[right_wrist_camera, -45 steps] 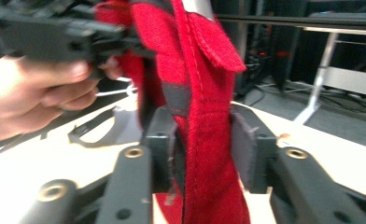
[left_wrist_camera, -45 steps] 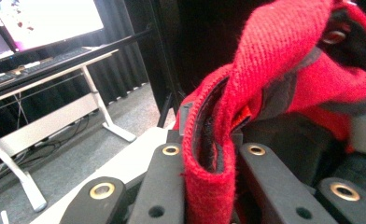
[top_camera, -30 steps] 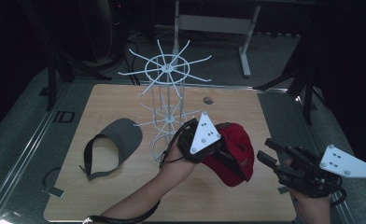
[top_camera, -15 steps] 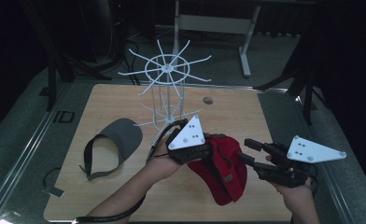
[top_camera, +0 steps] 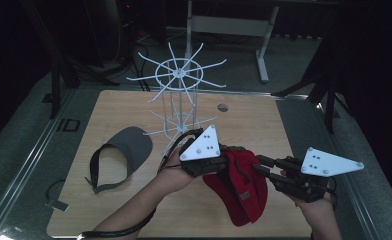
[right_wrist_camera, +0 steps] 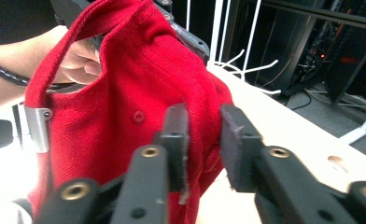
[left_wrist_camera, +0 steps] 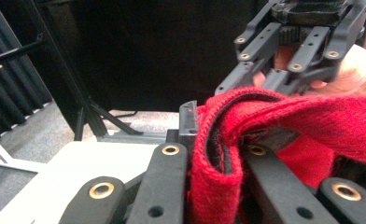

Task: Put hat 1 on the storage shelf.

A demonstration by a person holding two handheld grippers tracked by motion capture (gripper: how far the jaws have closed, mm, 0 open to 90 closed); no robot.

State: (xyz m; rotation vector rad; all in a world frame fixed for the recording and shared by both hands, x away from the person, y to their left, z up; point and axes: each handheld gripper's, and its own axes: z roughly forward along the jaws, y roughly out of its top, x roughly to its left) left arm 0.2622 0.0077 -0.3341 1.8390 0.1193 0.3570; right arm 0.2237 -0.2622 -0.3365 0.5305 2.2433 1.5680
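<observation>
Red knitted cap [top_camera: 241,185] hangs between both grippers, left gripper [left_wrist_camera: 209,154] clamped on its band, right gripper [right_wrist_camera: 204,140] just closing onto its crown.

A white wire rack [top_camera: 180,97] stands upright near the far edge of the wooden desk [top_camera: 109,107]. A grey visor [top_camera: 121,155] (strap toward the near side) lies flat, left of the rack. A small round hole [top_camera: 223,107] sits right of the rack.
</observation>
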